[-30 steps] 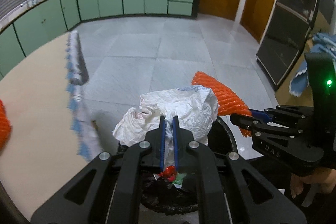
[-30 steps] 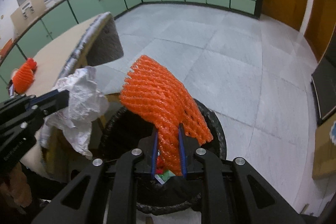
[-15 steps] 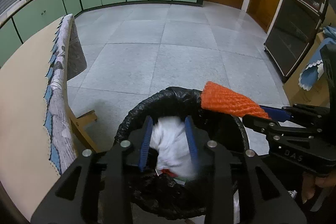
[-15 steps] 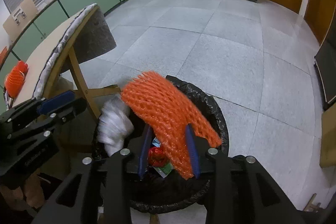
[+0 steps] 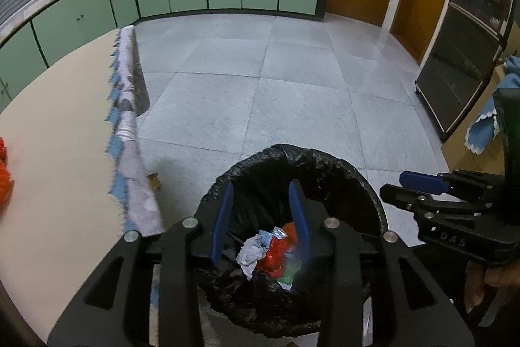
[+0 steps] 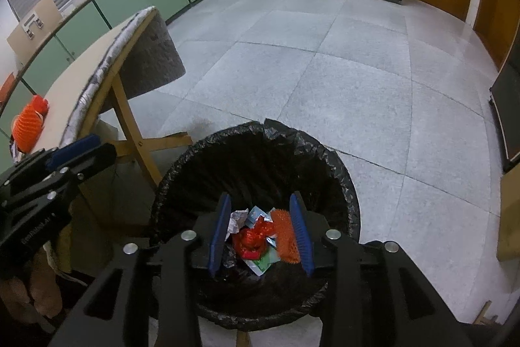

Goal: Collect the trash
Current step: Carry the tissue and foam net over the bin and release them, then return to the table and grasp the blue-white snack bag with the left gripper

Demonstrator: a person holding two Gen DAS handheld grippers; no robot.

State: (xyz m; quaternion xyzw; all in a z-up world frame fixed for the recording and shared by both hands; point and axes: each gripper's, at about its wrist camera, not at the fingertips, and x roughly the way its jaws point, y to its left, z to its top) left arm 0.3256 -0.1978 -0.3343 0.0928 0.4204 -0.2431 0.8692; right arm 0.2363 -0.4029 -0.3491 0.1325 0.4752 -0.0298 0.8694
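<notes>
While both hand-held grippers (image 5: 260, 204) (image 6: 261, 217) gape empty, orange net (image 6: 286, 236) lies lengthwise-down in bin (image 6: 344, 184).

Left gripper (image 5: 261, 200) angled steeply down, jaws opening, nothing between pads. Right gripper (image 6: 260, 213) same pitch, jaws opening, empty. Both side by side, near each other.

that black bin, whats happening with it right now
A person holds both grippers over the bin, which is lined with a black bag. The left gripper and right gripper have open jaws with nothing between the pads. Crumpled white paper, an orange foam net and red wrappers lie inside. Another orange net sits on the table.
</notes>
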